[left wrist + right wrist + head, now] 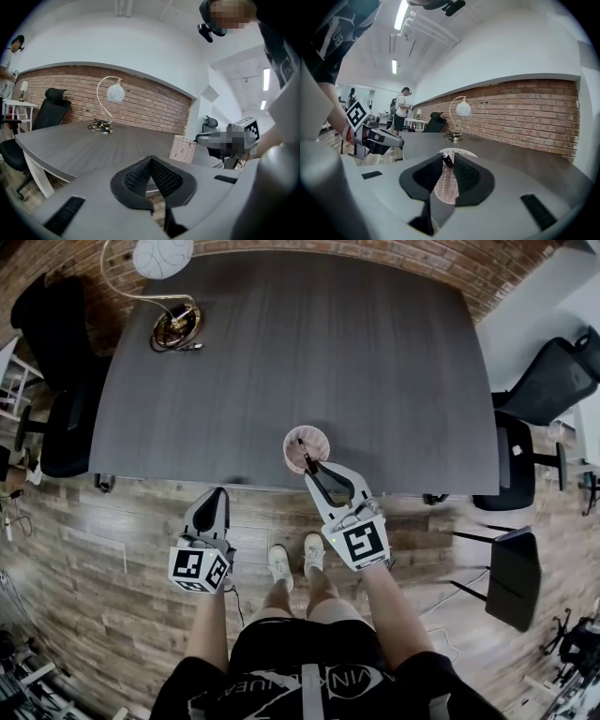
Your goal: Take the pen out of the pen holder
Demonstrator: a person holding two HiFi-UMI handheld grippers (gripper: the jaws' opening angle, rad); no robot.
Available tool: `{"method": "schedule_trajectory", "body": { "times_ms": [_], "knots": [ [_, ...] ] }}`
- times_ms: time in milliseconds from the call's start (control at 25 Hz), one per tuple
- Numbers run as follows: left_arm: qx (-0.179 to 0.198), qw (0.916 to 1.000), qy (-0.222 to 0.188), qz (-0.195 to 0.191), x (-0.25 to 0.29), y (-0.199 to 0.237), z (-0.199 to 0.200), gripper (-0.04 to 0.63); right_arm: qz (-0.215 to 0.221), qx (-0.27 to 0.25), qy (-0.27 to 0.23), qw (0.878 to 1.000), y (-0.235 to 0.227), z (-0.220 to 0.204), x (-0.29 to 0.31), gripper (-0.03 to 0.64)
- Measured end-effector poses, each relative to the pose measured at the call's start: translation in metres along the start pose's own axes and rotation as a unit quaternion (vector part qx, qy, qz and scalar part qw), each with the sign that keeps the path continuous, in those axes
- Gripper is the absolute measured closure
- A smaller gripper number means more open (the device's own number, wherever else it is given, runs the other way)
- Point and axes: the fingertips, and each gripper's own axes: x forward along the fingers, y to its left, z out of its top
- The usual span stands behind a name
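A pinkish-white mesh pen holder (317,437) stands on the dark grey table (281,352), close to its front edge. A black pen (304,452) leans in it toward me. My right gripper (317,468) reaches over the table edge, its jaws closed on the pen's top end. In the right gripper view the pen's tip (447,160) sits between the pads of the right gripper (448,157), with the holder (446,187) behind. My left gripper (221,491) hangs shut and empty below the table edge, left of the holder. In the left gripper view, the left gripper (151,159) is shut and the holder (183,149) is ahead to the right.
A curved desk lamp (174,324) with a white globe shade stands at the table's far left corner. Black office chairs flank the table at the left (56,399) and the right (553,381). A black stool (514,573) stands on the wooden floor. A person (401,115) stands far behind.
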Motion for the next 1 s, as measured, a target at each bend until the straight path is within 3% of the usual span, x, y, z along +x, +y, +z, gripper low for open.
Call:
{"method": "schedule_trajectory", "body": {
  "times_ms": [680, 1000],
  "knots": [
    [0.003, 0.9998, -0.015, 0.010, -0.010, -0.002, 0.011, 0.583, -0.009, 0.040, -0.028, 0.999, -0.013, 0.021, -0.010, 0.558],
    [0.007, 0.9996, -0.025, 0.012, -0.014, -0.002, 0.023, 0.583, -0.003, 0.014, -0.054, 0.998, -0.018, 0.032, -0.012, 0.559]
  ]
}}
